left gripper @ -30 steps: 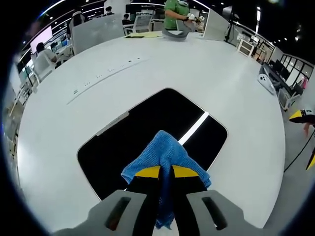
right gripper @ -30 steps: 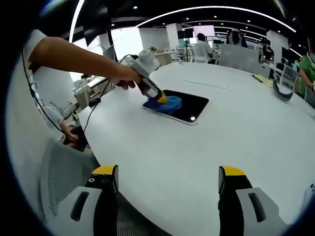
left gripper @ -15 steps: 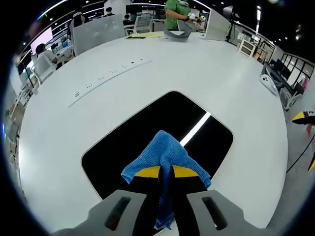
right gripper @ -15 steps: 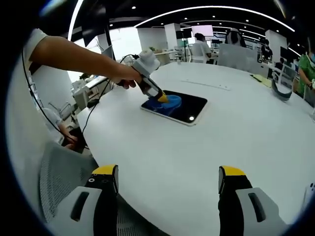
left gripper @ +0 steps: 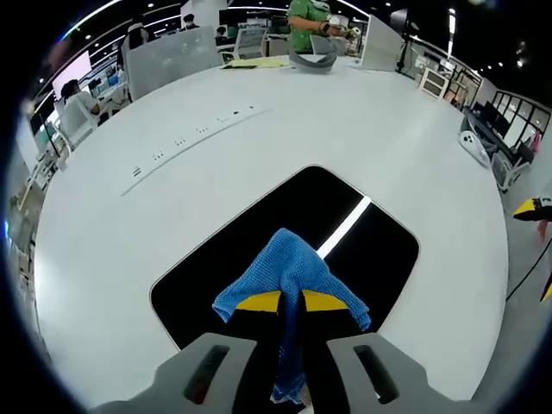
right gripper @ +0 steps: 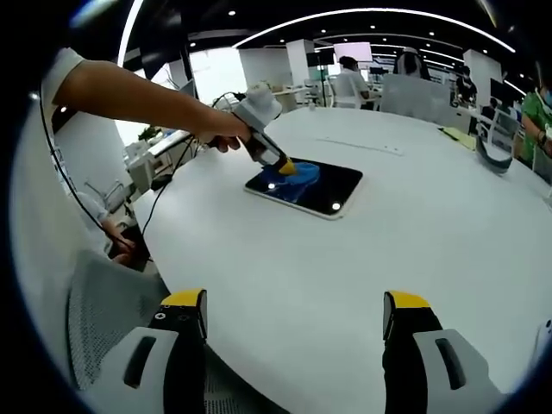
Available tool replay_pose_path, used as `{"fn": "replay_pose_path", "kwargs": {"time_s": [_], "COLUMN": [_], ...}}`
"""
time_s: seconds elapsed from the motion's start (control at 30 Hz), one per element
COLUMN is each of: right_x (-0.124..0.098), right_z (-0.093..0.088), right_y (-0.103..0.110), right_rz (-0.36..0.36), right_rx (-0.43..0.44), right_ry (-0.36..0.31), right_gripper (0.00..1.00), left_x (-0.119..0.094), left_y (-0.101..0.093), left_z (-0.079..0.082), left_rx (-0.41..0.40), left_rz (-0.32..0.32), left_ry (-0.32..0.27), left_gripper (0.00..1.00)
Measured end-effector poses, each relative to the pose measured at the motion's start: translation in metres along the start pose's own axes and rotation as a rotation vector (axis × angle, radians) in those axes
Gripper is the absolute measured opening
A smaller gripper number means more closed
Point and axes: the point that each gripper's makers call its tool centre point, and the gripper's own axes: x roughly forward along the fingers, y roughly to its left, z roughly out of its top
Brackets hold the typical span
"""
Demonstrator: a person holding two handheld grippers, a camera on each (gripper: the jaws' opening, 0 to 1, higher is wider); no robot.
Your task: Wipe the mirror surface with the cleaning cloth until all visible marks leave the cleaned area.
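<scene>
A dark rectangular mirror (left gripper: 285, 250) lies flat on the white round table (left gripper: 112, 233), reflecting a ceiling light strip. My left gripper (left gripper: 291, 302) is shut on a blue cleaning cloth (left gripper: 289, 267), which rests over the mirror's near part. In the right gripper view the mirror (right gripper: 321, 188) sits far across the table, with the left gripper (right gripper: 280, 166) pressing the cloth (right gripper: 302, 179) onto its left part, held by a person's arm (right gripper: 138, 99). My right gripper (right gripper: 293, 315) hangs open above the table's near edge, holding nothing.
A row of power sockets (left gripper: 190, 134) runs across the table beyond the mirror. A grey curved object (left gripper: 312, 59) and yellow papers (left gripper: 254, 62) lie at the far edge, by a person in green (left gripper: 309, 21). A mesh chair (right gripper: 112, 319) stands by the near edge.
The left gripper with the cloth has slid back toward the mirror's near left end, so more mirror shows ahead. The right gripper has stayed put and open.
</scene>
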Motion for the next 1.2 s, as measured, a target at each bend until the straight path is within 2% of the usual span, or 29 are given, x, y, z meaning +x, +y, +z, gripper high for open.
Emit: {"fn": "replay_pose_path", "kwargs": {"time_s": [1.2], "right_x": [0.006], "right_z": [-0.003], "right_y": [-0.008], "right_rz": [0.002], "right_rx": [0.018], "right_ry": [0.012], "right_gripper": [0.83], "left_x": [0.008], "left_y": [0.017], "left_z": [0.014], "left_rx": [-0.026], "left_rz": [0.008], "left_ry": [-0.018], "left_gripper": [0.06]}}
